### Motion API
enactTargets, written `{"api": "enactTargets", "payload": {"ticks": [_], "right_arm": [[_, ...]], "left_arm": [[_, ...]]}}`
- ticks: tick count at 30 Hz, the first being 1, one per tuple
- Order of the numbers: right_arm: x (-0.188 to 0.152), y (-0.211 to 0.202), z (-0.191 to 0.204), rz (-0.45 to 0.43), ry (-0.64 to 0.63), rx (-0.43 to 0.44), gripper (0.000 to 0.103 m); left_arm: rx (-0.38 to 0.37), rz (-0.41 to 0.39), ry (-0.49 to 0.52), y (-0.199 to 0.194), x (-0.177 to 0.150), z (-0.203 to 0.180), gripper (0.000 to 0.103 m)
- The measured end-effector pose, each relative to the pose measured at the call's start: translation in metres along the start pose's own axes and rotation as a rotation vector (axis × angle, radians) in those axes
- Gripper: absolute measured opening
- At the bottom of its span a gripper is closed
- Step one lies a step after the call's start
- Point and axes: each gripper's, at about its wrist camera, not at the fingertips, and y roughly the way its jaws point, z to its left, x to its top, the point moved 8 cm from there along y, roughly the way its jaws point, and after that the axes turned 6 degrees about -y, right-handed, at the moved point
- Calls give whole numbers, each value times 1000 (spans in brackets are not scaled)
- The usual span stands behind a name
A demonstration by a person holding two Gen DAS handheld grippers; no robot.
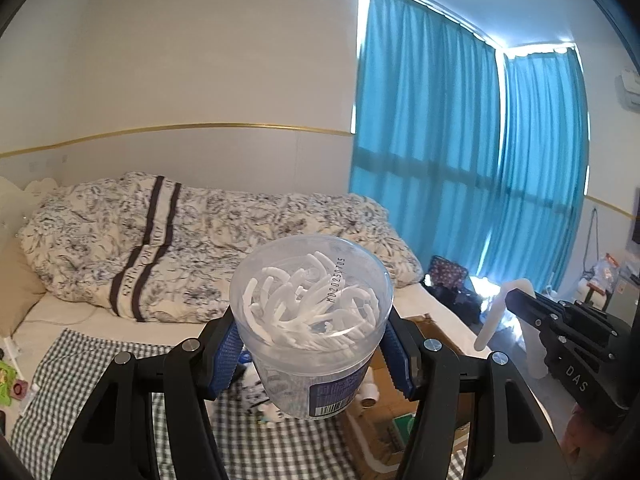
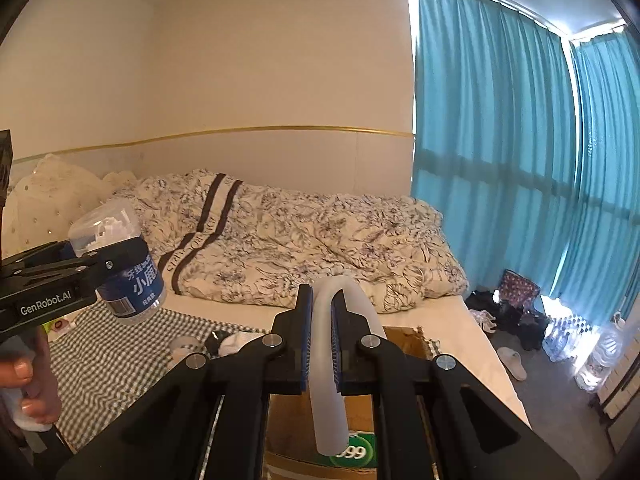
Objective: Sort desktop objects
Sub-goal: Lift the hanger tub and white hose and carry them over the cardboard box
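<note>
1. A clear plastic jar of white dental floss picks is being held by the left gripper, its blue-padded fingers pressed against the jar's two sides.
2. The jar is being carried in the air above the green-and-white checked cloth, tilted so that its clear base with a printed code is being turned toward the left wrist camera.
3. In the right wrist view, the same jar is being seen at the far left, its dark blue label with white characters being shown below the gripper's finger.
4. A curved, translucent white rubbery strip is being clamped by the right gripper, the fingers being drawn narrow around it.
5. The strip is being held over an open cardboard box, with its lower end hanging in front of a green item marked "999" inside the box.
6. The right gripper is being seen at the right edge of the left wrist view, with the strip sticking out from it.
7. A person's hand is being seen at the lower left of the right wrist view, wrapped around the left gripper's handle.
8. A rumpled floral duvet is being seen lying on the bed beyond the cloth, with teal curtains hanging to the right.
</note>
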Motion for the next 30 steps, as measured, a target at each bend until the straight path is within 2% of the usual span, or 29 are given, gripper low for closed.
{"api": "enactTargets", "payload": {"ticks": [15,30], "right_arm": [[-56,53,-36,173,22,17,9],[-124,99,-64,364,72,29,9]], "left_arm": [[-81,127,19,75,-36,-55,63],[-120,319,52,152,-106,-89,63]]}}
